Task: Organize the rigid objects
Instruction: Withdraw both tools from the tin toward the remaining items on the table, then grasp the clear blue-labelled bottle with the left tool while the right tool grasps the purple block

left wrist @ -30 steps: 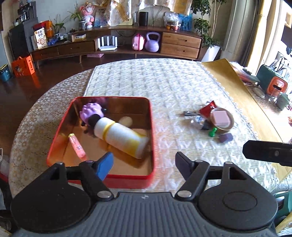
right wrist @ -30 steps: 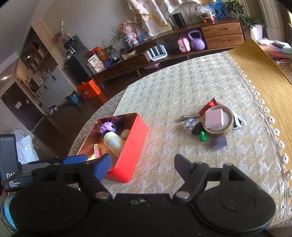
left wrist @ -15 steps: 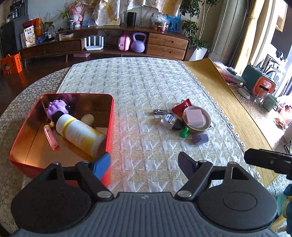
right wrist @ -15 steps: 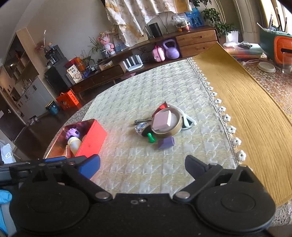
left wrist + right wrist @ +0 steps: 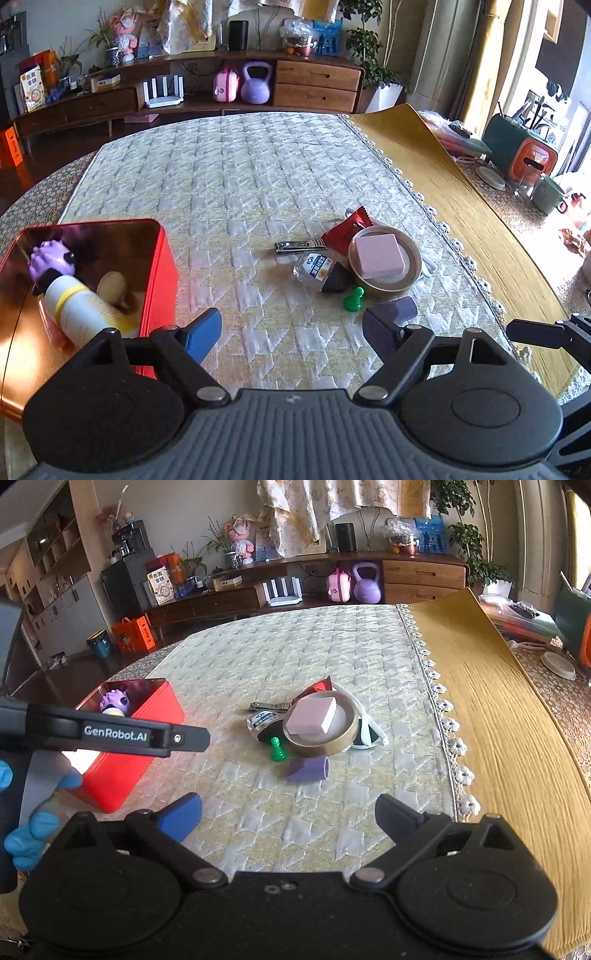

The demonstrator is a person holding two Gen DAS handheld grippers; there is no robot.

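Note:
My left gripper [image 5: 291, 328] is open and empty over the quilted cloth, between a red tin [image 5: 162, 266] at the left and a small pile at the right. The tin holds a white bottle [image 5: 81, 314] and a purple spiky toy [image 5: 48, 254]. In the pile a pink block [image 5: 378, 253] lies on a tape roll [image 5: 410, 280], with a nail clipper [image 5: 295, 246], a small dark-capped bottle [image 5: 321, 267], a green pawn [image 5: 354, 298] and a purple block [image 5: 402, 309]. My right gripper [image 5: 288, 808] is wide open and empty, just short of the purple block [image 5: 308, 768] and pawn [image 5: 276, 749].
A red packet [image 5: 347, 229] sticks out behind the tape roll, and a white curved piece [image 5: 369, 731] lies to its right. A yellow mat [image 5: 498, 720] covers the table's right side. A blue-gloved hand [image 5: 29, 834] holds the left device beside the tin [image 5: 122, 775].
The left gripper has swung right, from over the tin toward the pile, so the tin now sits at the frame's left edge. The right gripper has opened wider, levelled out and come nearer the pile.

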